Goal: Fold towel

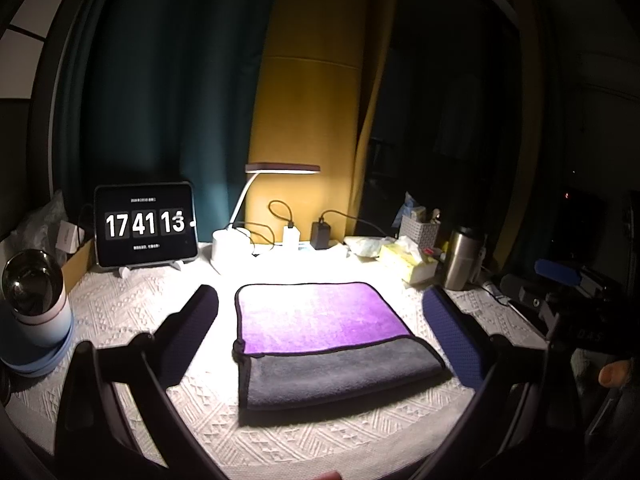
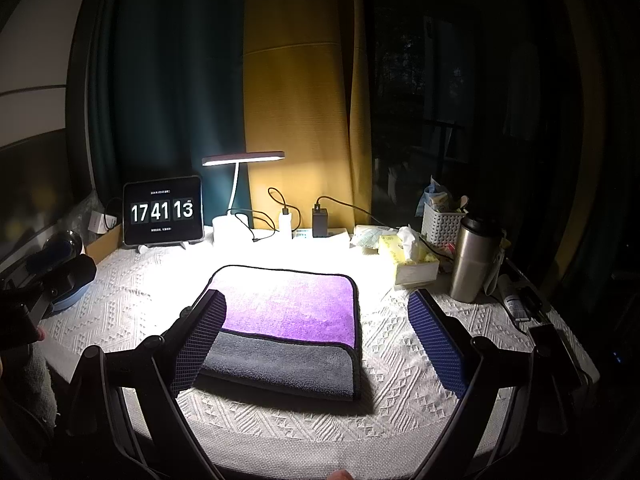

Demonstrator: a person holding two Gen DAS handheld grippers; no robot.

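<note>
Left gripper (image 1: 320, 336): jaws spread wide, holding nothing; hovers above the near edge of the tabletop (image 1: 132, 304), apart from the cloth.
Flip-clock tablet (image 1: 146, 224): upright at the far left, well apart from the work area.
Desk lamp (image 1: 282, 168): far centre, lit, shining down on the cloth.
Towel (image 1: 320, 340): lies flat at the centre of the tabletop, already folded over; purple face on the far part, a grey band along the near edge.
Towel long axis: runs left to right, across both grippers' line of sight.
Towel bearing, left view: straight ahead, centred between the two fingers.
Towel bearing, right view: ahead and slightly left; the left finger overlaps its near-left corner in the picture; contact cannot be told.
Right gripper (image 2: 318, 340): jaws spread wide, holding nothing.
Nearer gripper: judged about equal.
Tissue box (image 2: 408, 260): far right, beside a steel flask (image 2: 474, 260), clear of the towel.
Next move, judged: a further fold needs a grip on one short end.
</note>
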